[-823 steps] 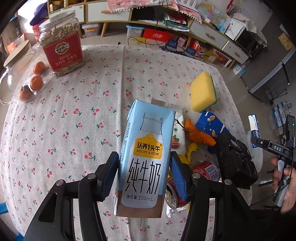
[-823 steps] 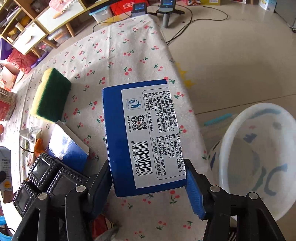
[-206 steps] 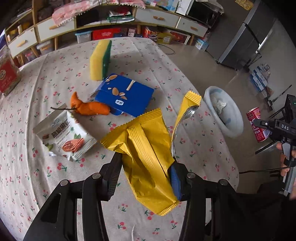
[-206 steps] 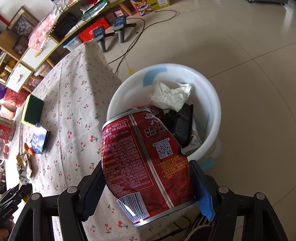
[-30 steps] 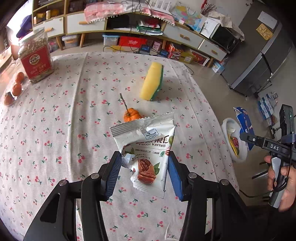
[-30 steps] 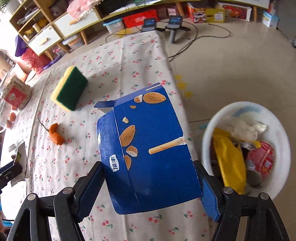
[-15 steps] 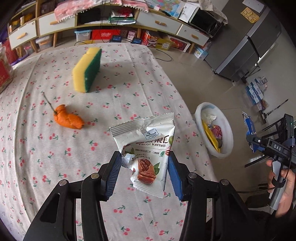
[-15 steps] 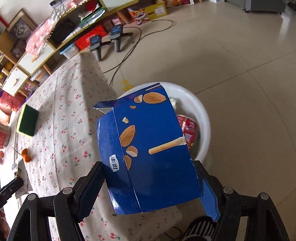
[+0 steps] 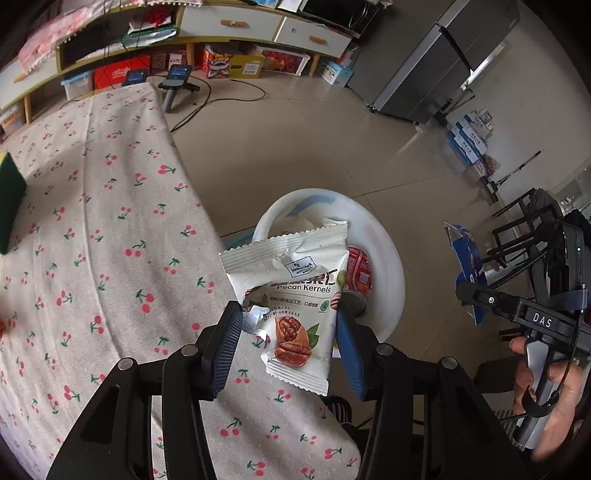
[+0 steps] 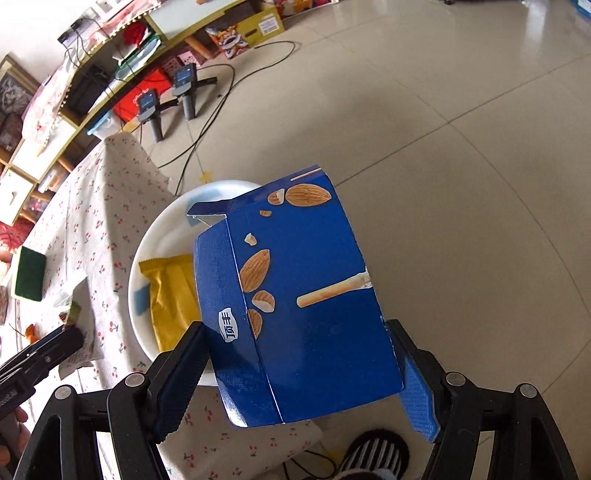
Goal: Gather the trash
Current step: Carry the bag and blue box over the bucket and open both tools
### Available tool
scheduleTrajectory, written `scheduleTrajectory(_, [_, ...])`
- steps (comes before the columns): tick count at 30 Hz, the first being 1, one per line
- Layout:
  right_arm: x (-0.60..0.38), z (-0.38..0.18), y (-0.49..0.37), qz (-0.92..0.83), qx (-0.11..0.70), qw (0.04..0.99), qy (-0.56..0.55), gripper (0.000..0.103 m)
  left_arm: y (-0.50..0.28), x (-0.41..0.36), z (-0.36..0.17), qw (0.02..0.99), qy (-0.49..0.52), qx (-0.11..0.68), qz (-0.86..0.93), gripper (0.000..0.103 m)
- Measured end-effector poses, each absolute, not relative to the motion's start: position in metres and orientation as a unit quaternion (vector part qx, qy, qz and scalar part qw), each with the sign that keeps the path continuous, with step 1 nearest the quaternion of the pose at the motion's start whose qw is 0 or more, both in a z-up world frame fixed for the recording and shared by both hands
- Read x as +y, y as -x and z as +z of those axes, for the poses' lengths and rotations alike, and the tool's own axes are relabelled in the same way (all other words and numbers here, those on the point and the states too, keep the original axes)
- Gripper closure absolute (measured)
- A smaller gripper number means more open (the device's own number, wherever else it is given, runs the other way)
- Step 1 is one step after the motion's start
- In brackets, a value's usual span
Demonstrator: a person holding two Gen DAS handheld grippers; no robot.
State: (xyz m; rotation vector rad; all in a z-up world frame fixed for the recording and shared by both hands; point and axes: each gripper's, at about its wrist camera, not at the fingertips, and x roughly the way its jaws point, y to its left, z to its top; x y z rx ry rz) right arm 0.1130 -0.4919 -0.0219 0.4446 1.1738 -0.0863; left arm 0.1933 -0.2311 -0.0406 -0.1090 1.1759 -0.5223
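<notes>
Glossy beige tiled floor (image 10: 461, 110), low white-drawered shelving (image 9: 236, 26), grey cabinet (image 9: 436, 62).

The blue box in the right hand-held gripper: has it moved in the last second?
Yes. The blue box was over the tablecloth a second ago; now it hangs over the white bin beside the table.

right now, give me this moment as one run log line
left gripper: shut on pecan kernels bag, near white bin | right gripper: shut on blue almond box, over bin | bin: yellow wrapper, red can
</notes>
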Motion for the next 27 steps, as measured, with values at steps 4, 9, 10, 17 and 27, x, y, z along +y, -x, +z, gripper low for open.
scheduleTrajectory(4, [-0.501,-0.024,-0.113,-0.043,0.55,0.805,-0.219,0.023,-0.205,-0.252,-0.048,0.801,0.034,0.546,-0.245,0.051])
scheduleTrajectory(9, [-0.503,-0.025,-0.115,-0.046,0.551,0.803,-0.223,0.023,-0.217,-0.268,-0.054,0.803,0.026,0.527,-0.278,0.032])
scheduleTrajectory(10, [-0.504,-0.026,-0.116,-0.047,0.551,0.802,-0.225,0.023,-0.218,-0.27,-0.054,0.808,0.013,0.525,-0.268,0.021])
scheduleTrajectory(17, [-0.501,-0.027,-0.12,-0.051,0.555,0.8,-0.222,0.023,-0.213,-0.26,-0.048,0.814,0.007,0.516,-0.266,0.014])
scheduleTrajectory(27, [-0.475,-0.032,-0.14,-0.034,0.57,0.794,-0.209,0.023,-0.191,-0.201,-0.03,0.827,0.0,0.508,-0.243,0.008])
